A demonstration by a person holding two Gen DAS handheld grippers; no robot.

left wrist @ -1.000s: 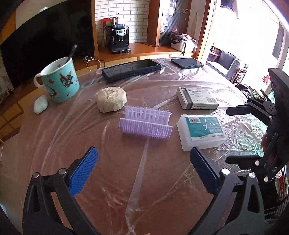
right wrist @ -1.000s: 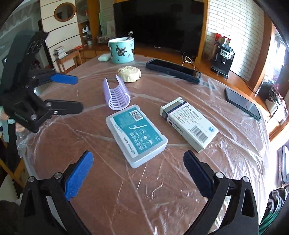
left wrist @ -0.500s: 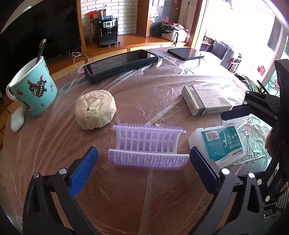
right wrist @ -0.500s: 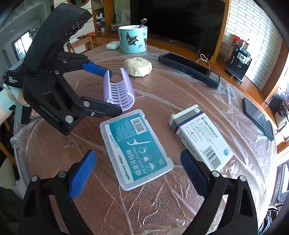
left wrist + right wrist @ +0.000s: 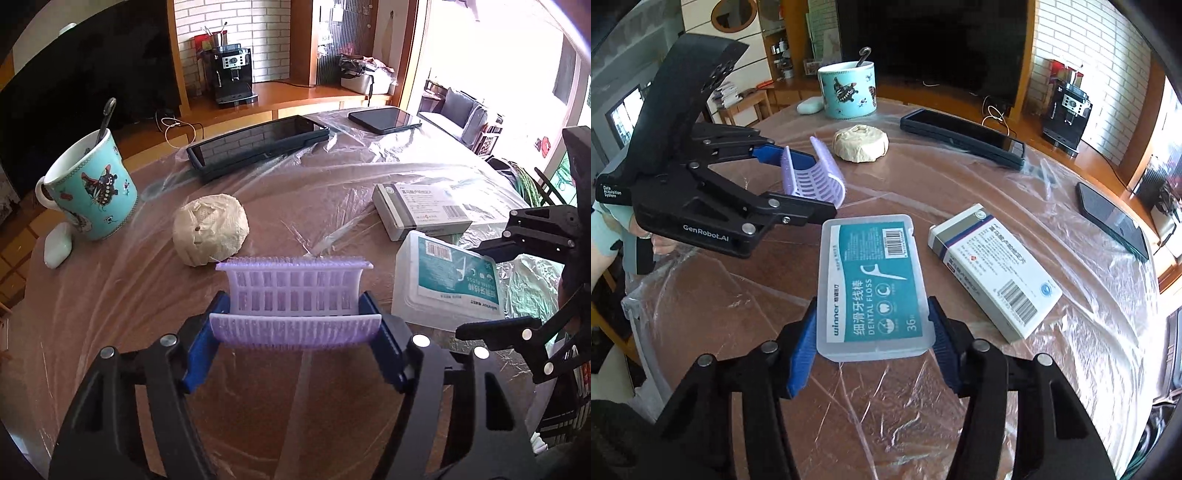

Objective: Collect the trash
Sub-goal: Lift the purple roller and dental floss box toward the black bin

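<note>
**Left wrist and right wrist views: both grippers closing on table litter**

Left wrist view shows the left gripper (image 5: 295,332) with its blue pads (image 5: 201,350) drawn in against the two ends of a curved lilac plastic grid piece with bristled edges (image 5: 295,299). The jaws are closing, about half spread, with the lilac piece between them and touching both pads. It rests on the clear plastic sheet (image 5: 332,177) that covers the round brown table.

In the right wrist view the right gripper (image 5: 872,350) is narrower. Its jaws are closing as well, and its blue pads (image 5: 803,350) meet the long sides of a translucent flat plastic dental floss box with a teal label (image 5: 873,280). The box lies on the sheet, its near end between the fingers.

Just behind the lilac piece sits a crumpled cream paper wad (image 5: 210,229). A white and grey cardboard medicine carton (image 5: 993,269) lies just beside the floss box. Farther back stand a turquoise mug with a spoon in it (image 5: 92,188), a small white case (image 5: 57,247) beside it, a long black device (image 5: 258,144) and a dark tablet (image 5: 384,120).
</note>
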